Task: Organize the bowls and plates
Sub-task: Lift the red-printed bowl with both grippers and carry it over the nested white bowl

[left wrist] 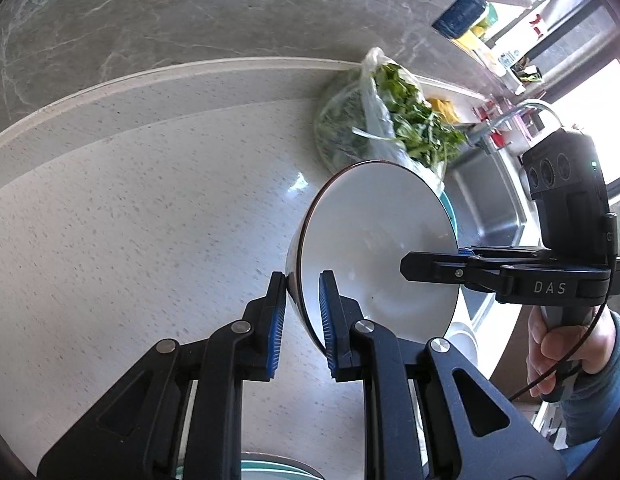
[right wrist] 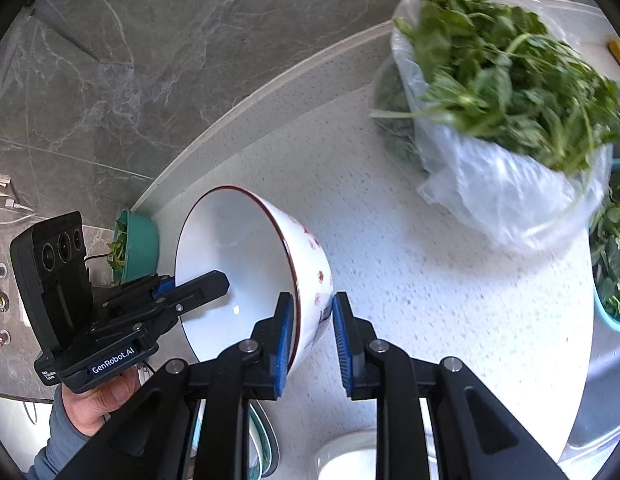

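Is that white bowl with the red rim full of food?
No. The white red-rimmed bowl is tilted on its side between the two grippers, and its glossy inside shows bare, with nothing in it.

The bag of greens (right wrist: 506,120) is motion-blurred; a white dish (right wrist: 346,460) is cut off at the bottom edge.

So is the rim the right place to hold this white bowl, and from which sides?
Yes, the rim wall. The bowl is tilted up on edge above the counter, so its thin wall is what the jaws can straddle. The left gripper and right gripper each clamp it, one pad inside, one outside, on opposite sides. Opposed grips should keep the smooth, deep bowl from swinging.
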`<state>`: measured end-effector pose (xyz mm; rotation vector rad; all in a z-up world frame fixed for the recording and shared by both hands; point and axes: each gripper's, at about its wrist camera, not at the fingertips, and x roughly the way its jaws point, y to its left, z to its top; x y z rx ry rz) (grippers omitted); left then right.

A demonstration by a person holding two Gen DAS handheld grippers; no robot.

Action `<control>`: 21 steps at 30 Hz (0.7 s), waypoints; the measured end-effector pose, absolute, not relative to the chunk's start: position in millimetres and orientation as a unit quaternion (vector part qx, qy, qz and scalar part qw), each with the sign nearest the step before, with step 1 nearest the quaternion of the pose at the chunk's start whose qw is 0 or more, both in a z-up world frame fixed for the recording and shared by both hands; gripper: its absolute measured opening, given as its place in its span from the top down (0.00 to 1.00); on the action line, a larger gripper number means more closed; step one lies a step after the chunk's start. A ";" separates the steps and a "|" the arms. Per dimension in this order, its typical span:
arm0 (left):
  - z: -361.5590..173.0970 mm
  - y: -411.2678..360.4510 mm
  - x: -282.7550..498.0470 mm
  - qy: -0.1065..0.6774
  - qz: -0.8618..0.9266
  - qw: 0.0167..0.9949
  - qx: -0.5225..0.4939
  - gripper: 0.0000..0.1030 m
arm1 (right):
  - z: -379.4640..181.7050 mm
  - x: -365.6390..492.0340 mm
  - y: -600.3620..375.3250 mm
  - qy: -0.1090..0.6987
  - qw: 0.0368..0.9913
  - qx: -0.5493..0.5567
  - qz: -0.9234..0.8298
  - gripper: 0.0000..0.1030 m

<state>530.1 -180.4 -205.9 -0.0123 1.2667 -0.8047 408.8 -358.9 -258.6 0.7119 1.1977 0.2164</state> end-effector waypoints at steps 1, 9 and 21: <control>-205.1 -181.6 526.2 0.575 -0.367 0.731 -0.005 0.85 | -258.3 405.3 -359.9 0.550 0.762 0.328 0.099 0.78; -200.2 -192.3 500.8 0.574 -0.380 0.725 0.002 0.85 | -255.6 380.2 -368.1 0.546 0.764 0.331 0.094 0.78; -190.0 -211.5 467.0 0.570 -0.402 0.716 0.017 0.85 | -248.4 343.5 -382.7 0.539 0.768 0.335 0.086 0.77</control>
